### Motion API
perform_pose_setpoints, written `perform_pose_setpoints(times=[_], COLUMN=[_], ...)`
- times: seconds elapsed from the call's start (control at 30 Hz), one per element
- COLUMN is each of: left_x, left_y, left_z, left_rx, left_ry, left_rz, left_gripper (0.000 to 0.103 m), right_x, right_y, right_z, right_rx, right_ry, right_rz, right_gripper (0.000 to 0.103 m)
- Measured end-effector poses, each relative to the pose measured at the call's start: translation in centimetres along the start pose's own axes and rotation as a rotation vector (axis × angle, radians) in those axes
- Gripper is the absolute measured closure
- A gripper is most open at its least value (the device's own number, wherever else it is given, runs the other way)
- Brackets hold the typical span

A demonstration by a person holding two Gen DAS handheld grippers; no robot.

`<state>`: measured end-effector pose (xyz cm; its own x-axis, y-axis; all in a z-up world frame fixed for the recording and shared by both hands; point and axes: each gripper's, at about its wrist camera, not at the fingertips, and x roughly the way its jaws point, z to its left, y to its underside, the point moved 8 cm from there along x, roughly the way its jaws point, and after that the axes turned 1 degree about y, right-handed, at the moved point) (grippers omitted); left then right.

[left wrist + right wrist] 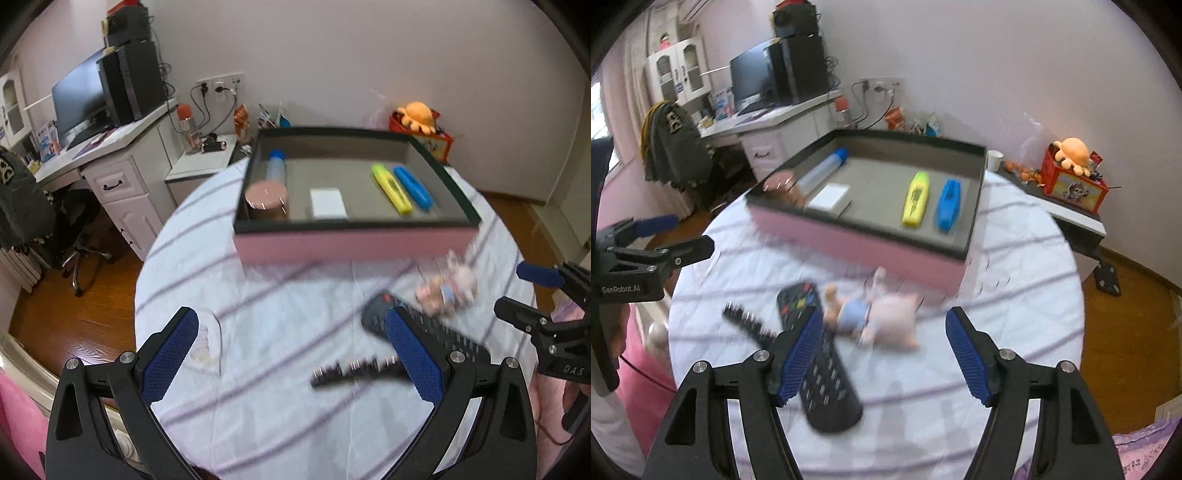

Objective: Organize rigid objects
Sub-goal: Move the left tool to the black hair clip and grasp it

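Note:
A pink box [351,245] [857,243] with a dark rim stands on the round table. It holds a yellow marker [391,188] [916,199], a blue marker [413,188] [948,205], a white card [328,203], a round pink-lidded jar [266,201] and a blue-capped tube [277,168]. In front of the box lie a black remote [373,317] [827,391], a black comb [351,371] [746,321] and a soft pig doll [447,291] [882,314]. My left gripper [293,354] [694,232] is open and holds nothing. My right gripper [884,354] [508,290] hangs open above the remote and doll.
A clear plastic bag [207,343] lies near the table's left edge. A white desk [122,162] with a monitor and an office chair [55,221] stand to the left. A red toy box [1075,184] sits on a side shelf at the right. The floor is wood.

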<state>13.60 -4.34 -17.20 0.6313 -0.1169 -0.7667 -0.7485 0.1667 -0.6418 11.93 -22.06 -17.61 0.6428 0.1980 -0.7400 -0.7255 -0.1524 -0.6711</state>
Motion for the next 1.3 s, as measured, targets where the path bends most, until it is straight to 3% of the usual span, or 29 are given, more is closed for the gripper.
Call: perform_pose_setpoints(times=[0.27, 0.53, 1.13, 1.17, 1.3], left_x=[-0.1, 1.1, 5.9, 6.2, 6.0], left_y=[4.3, 6.2, 5.4, 5.4, 5.2], left_z=[-0.9, -1.5, -3.0, -3.2, -3.5], left_rx=[0.030, 0.083, 0.204, 0.204, 0.176], left_ry=[-0.003, 0.007, 0.051, 0.066, 0.150], left_rz=[0.067, 0.104, 0.146, 0.144, 0.132], left_gripper=[0.000, 0.000, 0.001, 0.003, 0.037], right_x=[0.4, 1.5, 1.2, 1.3, 1.3], right_y=[4.9, 6.8, 6.9, 6.9, 6.6], right_z=[0.6, 2.5, 0.6, 0.5, 0.4], right_rx=[-0.017, -0.065, 0.002, 0.003, 0.009], right_ry=[-0.046, -0.065, -0.066, -0.064, -0.064], right_rz=[0.057, 0.094, 0.093, 0.096, 0.095], right_gripper=[0.032, 0.032, 0.032, 0.032, 0.032])
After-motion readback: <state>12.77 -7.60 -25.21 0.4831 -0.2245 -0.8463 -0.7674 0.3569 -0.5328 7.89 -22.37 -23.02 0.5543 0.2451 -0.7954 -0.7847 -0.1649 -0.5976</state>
